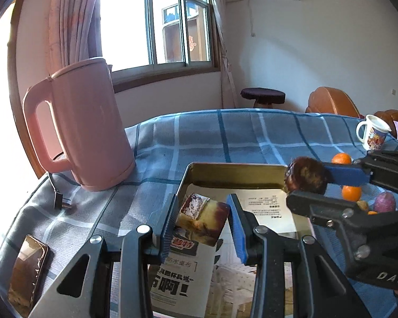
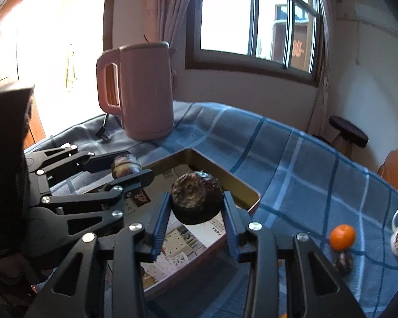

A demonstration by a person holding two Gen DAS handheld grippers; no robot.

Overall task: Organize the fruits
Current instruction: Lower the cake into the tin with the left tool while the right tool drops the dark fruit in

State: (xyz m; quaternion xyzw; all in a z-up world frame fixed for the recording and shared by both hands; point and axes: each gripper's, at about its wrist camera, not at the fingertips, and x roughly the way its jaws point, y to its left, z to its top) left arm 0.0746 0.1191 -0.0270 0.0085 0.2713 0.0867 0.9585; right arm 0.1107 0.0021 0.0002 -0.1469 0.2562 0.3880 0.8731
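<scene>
Two grippers hovered over the tray: the left gripper fingers clamped a snack packet, its print perhaps Chinese but unreadable, while the right gripper fingers clasped a dark round fruit. Bare plaid surface lay beyond the tray's rim.

kettle behind-left of tray on table

Both tools are built from black angular linkage arms pierced with triangular cut-outs and joined by round silver screws. On the left gripper and the right gripper, each finger is faced with a ribbed blue pad. White letters reading "DAS" are printed on the right gripper's body in the left wrist view. A dark sleeve is seen behind the left gripper.
</scene>
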